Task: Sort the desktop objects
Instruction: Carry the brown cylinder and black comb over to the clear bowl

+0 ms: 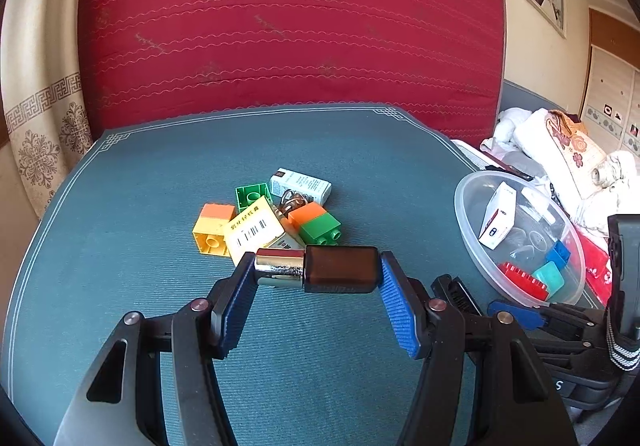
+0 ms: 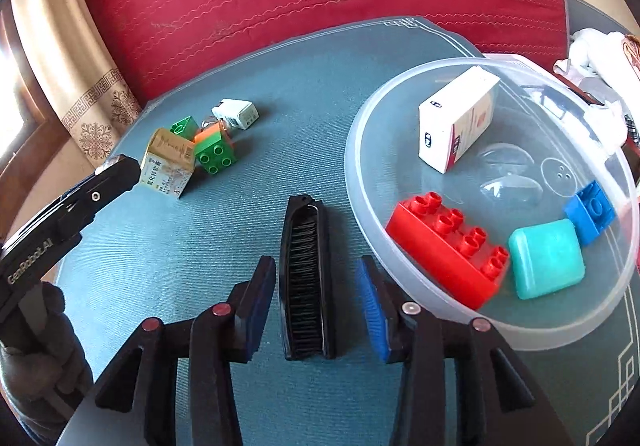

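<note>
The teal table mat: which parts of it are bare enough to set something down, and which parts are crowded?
Bare: the teal table mat left of the pile of toy blocks and small boxes, and the strip behind the pile up to the red quilted cushion. Crowded: the pile itself, and the right side, where the black folding brush lies beside the clear plastic bowl.

Red quilted cushion [image 1: 288, 26], patterned curtain [image 1: 40, 118], perhaps laundry [image 1: 560, 150].

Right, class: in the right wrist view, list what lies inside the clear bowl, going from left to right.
Red brick → white carton → teal box → blue brick, all inside the clear bowl.
</note>
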Available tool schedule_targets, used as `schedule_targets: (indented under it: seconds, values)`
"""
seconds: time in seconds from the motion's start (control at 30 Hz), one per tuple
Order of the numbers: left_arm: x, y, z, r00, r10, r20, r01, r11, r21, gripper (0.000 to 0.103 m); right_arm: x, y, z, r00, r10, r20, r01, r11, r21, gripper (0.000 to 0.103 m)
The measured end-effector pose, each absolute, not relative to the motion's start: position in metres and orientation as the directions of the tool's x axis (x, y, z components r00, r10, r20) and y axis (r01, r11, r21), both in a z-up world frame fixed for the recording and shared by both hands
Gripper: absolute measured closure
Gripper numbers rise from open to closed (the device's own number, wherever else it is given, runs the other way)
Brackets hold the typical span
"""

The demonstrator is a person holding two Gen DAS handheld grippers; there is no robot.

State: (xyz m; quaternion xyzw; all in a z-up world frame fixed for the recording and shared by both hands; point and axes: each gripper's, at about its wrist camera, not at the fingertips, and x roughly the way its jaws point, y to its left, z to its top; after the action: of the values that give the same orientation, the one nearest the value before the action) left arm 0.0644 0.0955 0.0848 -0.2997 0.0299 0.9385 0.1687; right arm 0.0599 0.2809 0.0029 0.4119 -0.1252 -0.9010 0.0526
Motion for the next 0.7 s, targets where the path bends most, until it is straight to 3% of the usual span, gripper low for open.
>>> schedule_targets:
  seconds: [0.17,0.2,0.37,0.7]
  values:
    - [0.063,0.1,0.083,-0.757,0.297,-0.583,-0.337,-0.94,-0.041,0.04,0.056,0.259,-0.002,-0.639,-0.124,-0.76,0.028,-0.99,0.137,0.059]
    - [0.063,0.101,0.082,-0.756,0.297,-0.584,-0.339,-0.94,-0.039,0.04,0.057,0.256,-0.002,-0.641,-0.112,-0.759,0.036,-0.993,0.117,0.073]
    - [0.061,0.104,0.082,-0.756,0.292,-0.586,-0.34,-0.94,-0.031,0.04,0.065,0.251,0.004,-0.655,-0.14,-0.743,0.085,-0.99,0.112,0.073]
    - [0.058,0.115,0.088,-0.761,0.29,-0.581,-0.346,-0.938,-0.015,0.04,0.091,0.271,0.052,-0.765,-0.202,-0.611,0.095,-0.974,0.204,0.073]
